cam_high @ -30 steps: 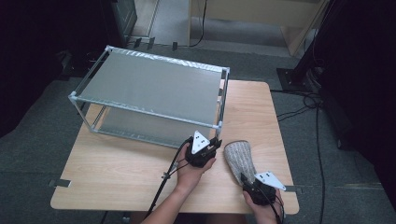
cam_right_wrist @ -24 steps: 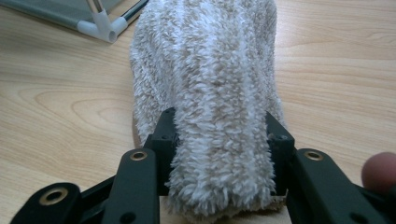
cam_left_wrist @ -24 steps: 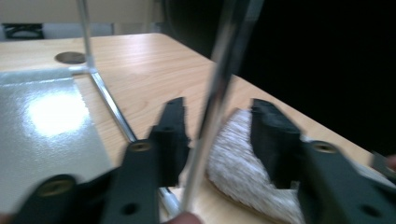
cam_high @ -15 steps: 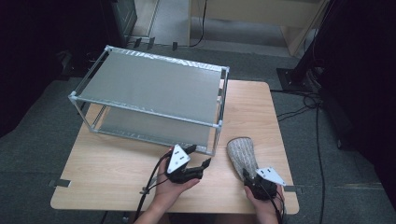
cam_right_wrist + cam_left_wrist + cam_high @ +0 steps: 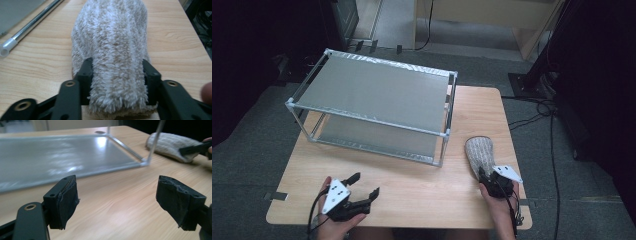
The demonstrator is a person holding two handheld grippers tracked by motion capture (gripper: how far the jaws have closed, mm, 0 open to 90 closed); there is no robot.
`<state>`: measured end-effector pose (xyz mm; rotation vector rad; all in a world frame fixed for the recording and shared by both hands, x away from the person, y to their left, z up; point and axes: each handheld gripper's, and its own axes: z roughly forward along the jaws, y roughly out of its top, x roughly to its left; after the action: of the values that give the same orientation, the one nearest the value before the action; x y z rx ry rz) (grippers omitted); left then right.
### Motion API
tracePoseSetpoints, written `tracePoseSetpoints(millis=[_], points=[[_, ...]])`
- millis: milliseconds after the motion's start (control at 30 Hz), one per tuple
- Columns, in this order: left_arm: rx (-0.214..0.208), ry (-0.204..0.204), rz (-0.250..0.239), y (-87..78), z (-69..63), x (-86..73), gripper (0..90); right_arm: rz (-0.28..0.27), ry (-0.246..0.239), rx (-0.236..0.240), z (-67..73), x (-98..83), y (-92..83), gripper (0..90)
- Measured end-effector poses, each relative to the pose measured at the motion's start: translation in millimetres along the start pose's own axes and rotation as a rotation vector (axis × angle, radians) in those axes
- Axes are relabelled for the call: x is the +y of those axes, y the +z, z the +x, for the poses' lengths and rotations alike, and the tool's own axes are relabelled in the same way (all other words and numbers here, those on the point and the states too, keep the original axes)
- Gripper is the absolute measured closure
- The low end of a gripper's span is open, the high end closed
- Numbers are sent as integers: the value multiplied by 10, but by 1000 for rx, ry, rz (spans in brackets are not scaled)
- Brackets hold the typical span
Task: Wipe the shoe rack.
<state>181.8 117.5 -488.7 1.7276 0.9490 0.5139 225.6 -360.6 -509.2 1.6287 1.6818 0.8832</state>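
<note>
A fuzzy grey-and-beige cloth (image 5: 477, 152) lies rolled on the wooden table (image 5: 412, 195), right of the metal rack (image 5: 372, 120). My right gripper (image 5: 486, 176) holds its near end. In the right gripper view the cloth (image 5: 112, 37) bulges between both pads, which squeeze its sides; the right gripper (image 5: 117, 75) has just been opening its jaws. My left gripper (image 5: 364, 184) rests at the table's front left, open wide after its jaws spread, with bare wood between the pads (image 5: 67, 195). From the left gripper (image 5: 120, 195) the cloth (image 5: 170, 145) shows far right.
The rack has a grey top panel (image 5: 377, 95) and a lower panel (image 5: 50, 157), framed by silver tubes (image 5: 32, 23). It fills the table's back left. Cables (image 5: 532, 117) run over the grey floor to the right.
My left gripper has pulled away from the rack's front corner beside the cloth, moved left toward the table's front edge, and opened wide. The right gripper and cloth have shifted slightly.
</note>
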Motion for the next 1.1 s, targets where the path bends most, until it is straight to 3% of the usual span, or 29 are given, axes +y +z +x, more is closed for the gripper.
tracePoseSetpoints(millis=[133,233,333,433,567,667,900,1100], points=[[54,-58,-10,-266,261,-128,171,-45,-4,45,-41,2,-109,245],[97,-99,-30,-441,453,-189,170,-81,-7,65,-100,-20,-228,151],[121,-124,-36,-545,594,-222,162,-132,-6,79,-184,-84,-377,134],[147,-138,-47,-609,718,-254,162,-147,-17,115,-317,-174,-488,111],[164,-146,-38,-629,842,-302,151,-171,54,141,-528,-248,-568,103],[179,-154,-39,-656,928,-325,149,-187,82,118,-683,-268,-587,105],[204,-207,-54,-728,1156,-385,144,-206,90,83,-797,-366,-545,120],[213,-222,-46,-725,1214,-406,144,-188,127,62,-797,-392,-468,131]])
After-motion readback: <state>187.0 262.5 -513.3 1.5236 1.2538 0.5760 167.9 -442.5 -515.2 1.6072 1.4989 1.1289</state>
